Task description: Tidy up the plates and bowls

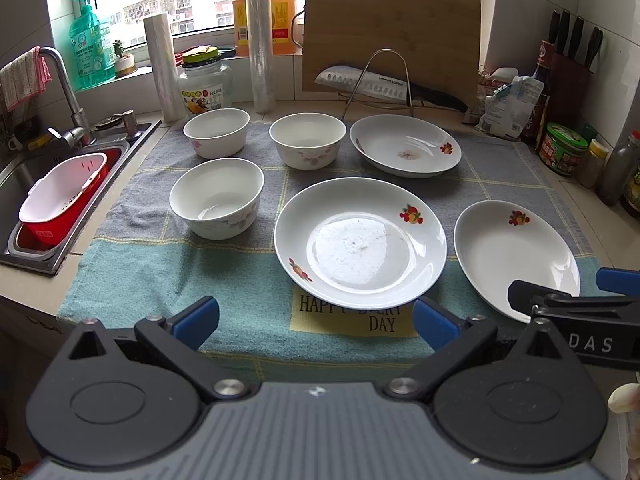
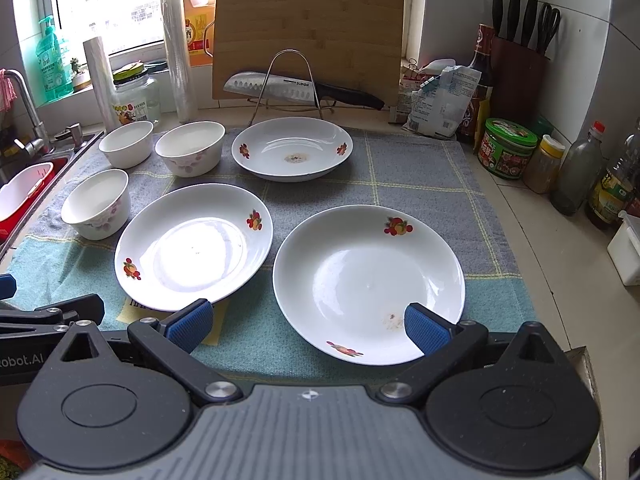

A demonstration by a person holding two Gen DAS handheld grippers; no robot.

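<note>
Three white plates with fruit prints and three white bowls lie apart on a checked towel (image 1: 168,280). In the left wrist view the near middle plate (image 1: 360,242) sits just ahead of my open left gripper (image 1: 316,322). The right plate (image 1: 516,256) lies partly behind my right gripper (image 1: 572,292); the far plate (image 1: 405,145) is behind. Bowls stand at left: near (image 1: 216,197), far left (image 1: 216,132), far middle (image 1: 307,140). In the right wrist view my open right gripper (image 2: 306,328) hovers over the near rim of the right plate (image 2: 368,280), beside the middle plate (image 2: 194,246).
A sink (image 1: 44,184) with a red and white basket lies at left. A cutting board (image 1: 390,34), a knife on a wire rack (image 1: 384,84), jars and rolls line the back. Bottles and a knife block (image 2: 520,68) crowd the right side.
</note>
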